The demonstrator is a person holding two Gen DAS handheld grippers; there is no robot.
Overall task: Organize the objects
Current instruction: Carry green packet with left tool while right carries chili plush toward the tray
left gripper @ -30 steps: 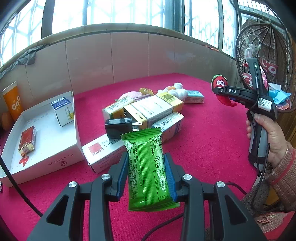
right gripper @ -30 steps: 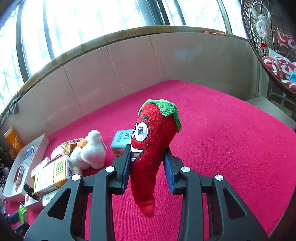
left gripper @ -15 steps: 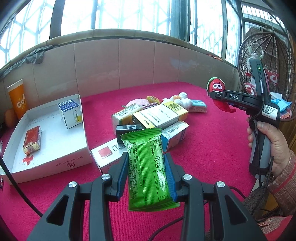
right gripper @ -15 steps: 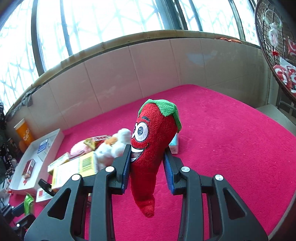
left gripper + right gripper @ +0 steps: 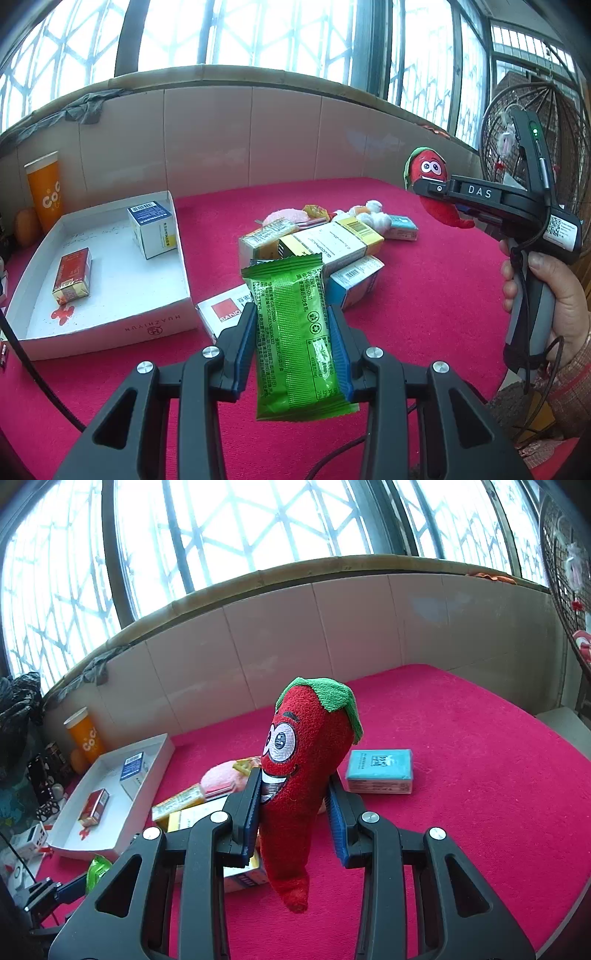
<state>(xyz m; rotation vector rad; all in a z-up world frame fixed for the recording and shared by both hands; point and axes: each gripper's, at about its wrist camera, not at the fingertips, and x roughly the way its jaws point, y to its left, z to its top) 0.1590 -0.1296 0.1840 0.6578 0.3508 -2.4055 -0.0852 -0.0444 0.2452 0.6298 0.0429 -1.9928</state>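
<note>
Orange paper cup [image 5: 43,194]: far left, upright against the tiled wall, beyond the tray.

White cardboard tray [image 5: 110,325]: on the red tabletop [image 5: 424,295], left of centre. Contents: one red-and-gold small box [image 5: 72,276] lying near the front-left corner; one blue-and-white carton [image 5: 153,229] standing toward the back wall of the tray. The two are apart.

Left tongs [image 5: 291,347]: raised above the tabletop, just right of the tray's near corner, pads pressed against both long edges of a green snack packet [image 5: 295,332]. Packet held upright and tilted slightly, its lower crimped end hanging below the pads.

Pile of boxes [image 5: 325,247]: centre of the tabletop, behind the packet. Includes a white box with a red square logo [image 5: 225,312] lying just beside the tray's front-right corner, a long white-and-yellow carton on top, and a blue-and-white box under it. A pink soft item [image 5: 284,216] and a white plush toy [image 5: 373,214] lie at the pile's far side.

Light-blue box [image 5: 380,771]: flat on the tabletop, just right of the pile, alone.

Right tongs [image 5: 293,812]: held in the air by a hand [image 5: 550,291] at the tabletop's right side, pinching a red plush chili [image 5: 303,775] at mid-body. Chili upright, green cap up, pointed tip hanging below the pads, embroidered face turned to the wrist camera.
</note>
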